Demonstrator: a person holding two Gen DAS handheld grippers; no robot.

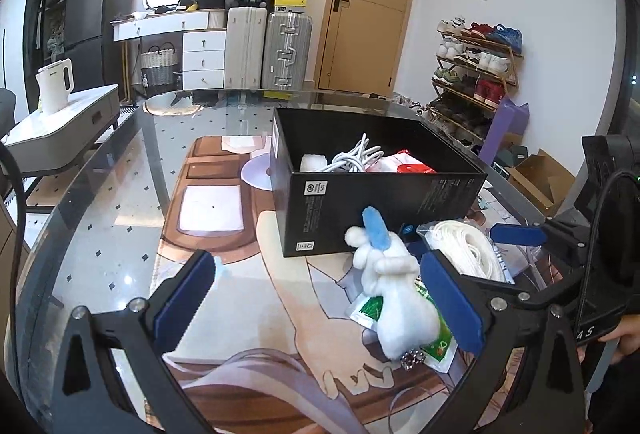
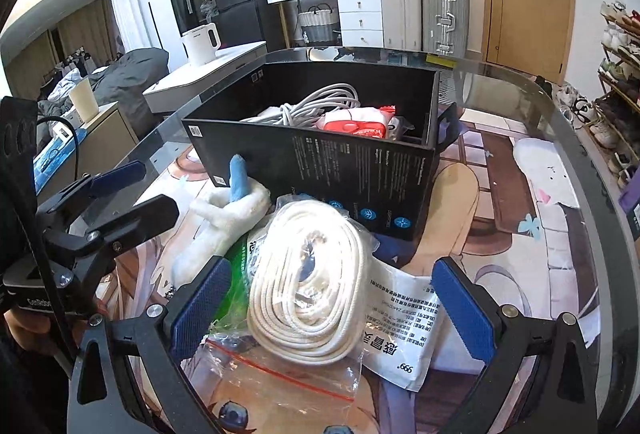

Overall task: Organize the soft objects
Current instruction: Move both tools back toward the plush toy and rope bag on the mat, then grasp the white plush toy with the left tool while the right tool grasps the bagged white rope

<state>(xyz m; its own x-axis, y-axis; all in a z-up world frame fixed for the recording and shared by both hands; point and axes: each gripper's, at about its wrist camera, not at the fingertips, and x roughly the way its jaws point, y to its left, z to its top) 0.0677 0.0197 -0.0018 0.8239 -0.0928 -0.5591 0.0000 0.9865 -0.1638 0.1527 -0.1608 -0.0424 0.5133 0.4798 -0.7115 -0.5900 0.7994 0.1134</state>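
Note:
A white plush toy (image 1: pixel 394 290) with a blue ear lies on the glass table just in front of a black box (image 1: pixel 360 202). My left gripper (image 1: pixel 320 298) is open; the plush lies between its pads, close to the right one. In the right wrist view the plush (image 2: pixel 216 222) lies at the left. A bagged coil of white rope (image 2: pixel 312 286) lies between the open pads of my right gripper (image 2: pixel 332 306). The black box (image 2: pixel 340 162) holds a white cable (image 2: pixel 316 102) and a red-and-white packet (image 2: pixel 356 124).
A green-and-white sachet (image 1: pixel 436 342) lies under the plush, and a white printed medicine packet (image 2: pixel 404 330) lies under the rope bag. The glass table (image 1: pixel 100 234) covers a cartoon mat. A side cabinet with a white kettle (image 1: pixel 56 86) stands at the left, a shoe rack (image 1: pixel 476 74) at the right.

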